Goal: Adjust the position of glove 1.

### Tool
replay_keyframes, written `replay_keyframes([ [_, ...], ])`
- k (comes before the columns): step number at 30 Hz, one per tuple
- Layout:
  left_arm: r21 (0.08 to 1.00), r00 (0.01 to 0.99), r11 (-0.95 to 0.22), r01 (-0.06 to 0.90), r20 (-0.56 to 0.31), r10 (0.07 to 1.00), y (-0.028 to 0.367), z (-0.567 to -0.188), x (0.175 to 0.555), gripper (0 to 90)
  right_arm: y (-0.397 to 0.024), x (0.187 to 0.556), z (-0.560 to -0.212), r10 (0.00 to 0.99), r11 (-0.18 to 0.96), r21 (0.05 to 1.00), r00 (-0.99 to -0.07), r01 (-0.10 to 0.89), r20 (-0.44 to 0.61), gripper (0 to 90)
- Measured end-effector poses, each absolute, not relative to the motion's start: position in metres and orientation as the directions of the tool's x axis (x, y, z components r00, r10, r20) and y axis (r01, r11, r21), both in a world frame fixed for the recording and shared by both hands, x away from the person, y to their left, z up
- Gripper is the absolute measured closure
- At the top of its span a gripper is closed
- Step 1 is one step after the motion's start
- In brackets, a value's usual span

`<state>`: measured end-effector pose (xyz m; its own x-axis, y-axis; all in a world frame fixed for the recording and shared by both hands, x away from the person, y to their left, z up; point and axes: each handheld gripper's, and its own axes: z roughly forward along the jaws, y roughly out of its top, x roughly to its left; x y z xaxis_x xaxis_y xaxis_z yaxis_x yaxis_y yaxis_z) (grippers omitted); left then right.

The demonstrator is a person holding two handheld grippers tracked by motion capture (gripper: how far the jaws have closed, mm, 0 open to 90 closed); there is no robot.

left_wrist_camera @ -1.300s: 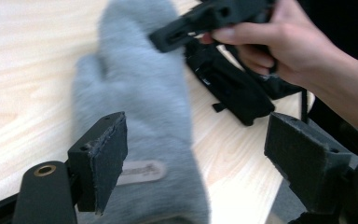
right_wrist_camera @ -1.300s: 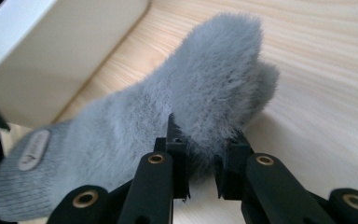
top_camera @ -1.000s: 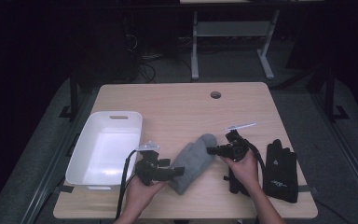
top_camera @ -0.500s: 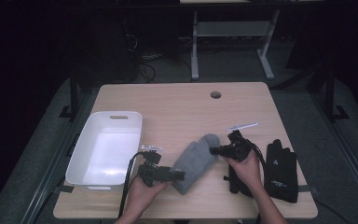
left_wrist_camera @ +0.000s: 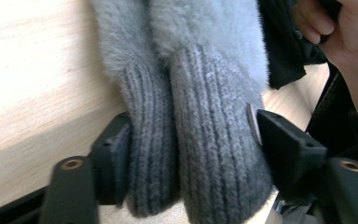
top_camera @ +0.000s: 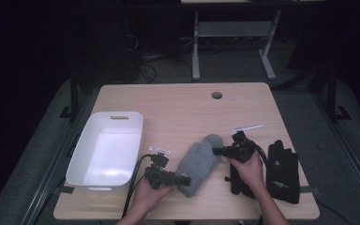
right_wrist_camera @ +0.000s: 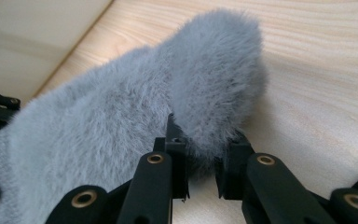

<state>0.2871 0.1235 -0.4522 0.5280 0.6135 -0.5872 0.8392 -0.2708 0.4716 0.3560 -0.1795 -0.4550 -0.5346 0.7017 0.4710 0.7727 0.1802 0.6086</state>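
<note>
While your right gripper (right_wrist_camera: pixel 200 175) pinches the grey mitten's (top_camera: pixel 200 161) fuzzy tip, your left gripper's (left_wrist_camera: pixel 191 154) jaws have been closing around its ribbed cuffs (left_wrist_camera: pixel 200 154).

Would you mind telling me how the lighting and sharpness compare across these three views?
High view: the pale wooden table is lit while the room around it is nearly black, and the white plastic tub looks slightly washed out. Left gripper view: the fluffy grey mitten's ribbed cuff is sharp; the left gripper jaws are soft. Right gripper view: bright, with a soft shadow beside the mitten; the right gripper is crisp.
</note>
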Motion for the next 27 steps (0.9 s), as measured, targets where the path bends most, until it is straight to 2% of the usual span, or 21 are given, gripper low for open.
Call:
replay_keyframes([
  [4,0.476,0.525,-0.258,0.841,-0.600,0.603,0.124,-0.452,0.287,38.9,-0.183,0.355,-0.453,0.692,0.156,0.613,-0.529,0.775,0.492,77.2],
  [27,0.551,0.597,-0.275,0.788,-0.571,0.564,0.118,-0.427,0.282,39.9,-0.193,0.348,-0.413,0.671,0.109,0.654,-0.541,0.749,0.508,77.3],
])
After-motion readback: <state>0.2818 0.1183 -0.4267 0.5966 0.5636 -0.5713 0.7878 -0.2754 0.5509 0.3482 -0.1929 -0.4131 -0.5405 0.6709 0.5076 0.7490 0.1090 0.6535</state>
